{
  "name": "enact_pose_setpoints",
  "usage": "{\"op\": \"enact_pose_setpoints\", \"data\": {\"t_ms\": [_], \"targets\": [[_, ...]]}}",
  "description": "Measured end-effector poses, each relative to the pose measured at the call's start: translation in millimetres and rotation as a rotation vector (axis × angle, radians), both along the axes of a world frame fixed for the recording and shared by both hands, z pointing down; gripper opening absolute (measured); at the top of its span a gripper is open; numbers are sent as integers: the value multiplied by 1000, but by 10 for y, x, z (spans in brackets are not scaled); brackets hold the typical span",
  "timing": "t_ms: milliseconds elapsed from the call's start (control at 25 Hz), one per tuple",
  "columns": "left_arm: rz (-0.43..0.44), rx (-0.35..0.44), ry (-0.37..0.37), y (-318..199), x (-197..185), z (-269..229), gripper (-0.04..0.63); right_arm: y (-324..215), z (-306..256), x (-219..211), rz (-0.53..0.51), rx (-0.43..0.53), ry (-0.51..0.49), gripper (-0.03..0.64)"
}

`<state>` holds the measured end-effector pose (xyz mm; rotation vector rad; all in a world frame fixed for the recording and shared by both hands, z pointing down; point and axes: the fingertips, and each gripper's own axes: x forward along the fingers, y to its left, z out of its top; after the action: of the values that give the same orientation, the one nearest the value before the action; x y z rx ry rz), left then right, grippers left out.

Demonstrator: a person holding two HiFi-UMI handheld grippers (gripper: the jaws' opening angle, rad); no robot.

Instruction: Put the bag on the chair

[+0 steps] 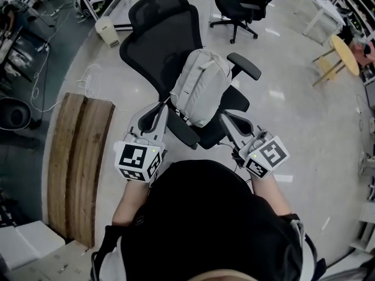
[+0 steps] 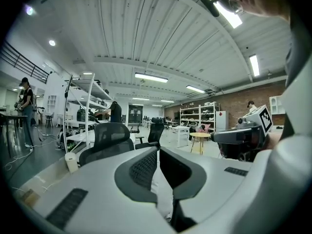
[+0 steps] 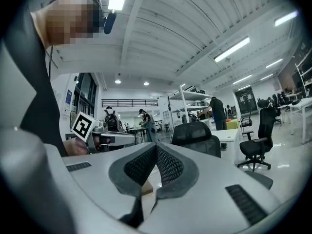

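Grey polished floor (image 1: 293, 110) across the whole head view. Black mesh chair (image 1: 164, 34) at 12 o'clock, backrest on the far side, seat toward the person, 1 armrest out at 2 o'clock. Brown wooden board (image 1: 79, 163) flat on the floor at 9 o'clock, well apart from the chair. Second black chair (image 1: 246, 4) farther off at 1 o'clock, round yellow table (image 1: 345, 54) at 2 o'clock. Pale grey bag (image 1: 202, 86) on the seat of the near chair, upright and tilted back against the backrest, straps facing up. Left gripper (image 1: 159, 111) at 7 o'clock of the bag, tips just beside its lower corner and the seat edge; in the left gripper view (image 2: 158, 152) pads drawn together at the tips, nothing pinched between them. Right gripper (image 1: 225, 120) at 5 o'clock of the bag, near the seat's front edge, apart from the bag; in the right gripper view (image 3: 156, 147) pads likewise pressed together, empty.
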<state>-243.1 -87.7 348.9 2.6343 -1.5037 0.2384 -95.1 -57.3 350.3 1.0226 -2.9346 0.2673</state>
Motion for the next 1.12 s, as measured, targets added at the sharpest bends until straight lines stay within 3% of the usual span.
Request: {"op": "enact_pose_setpoints", "data": {"t_ms": [360, 640, 1120], "targets": [[-18, -12, -13, -36, -21, 70, 29, -52, 20, 61, 12, 0, -14, 29], [27, 9, -22, -275, 140, -36, 29, -317, -53, 66, 36, 11, -52, 28], [-21, 37, -6, -416, -15, -187, 29, -372, -93, -34, 56, 28, -39, 28]]}}
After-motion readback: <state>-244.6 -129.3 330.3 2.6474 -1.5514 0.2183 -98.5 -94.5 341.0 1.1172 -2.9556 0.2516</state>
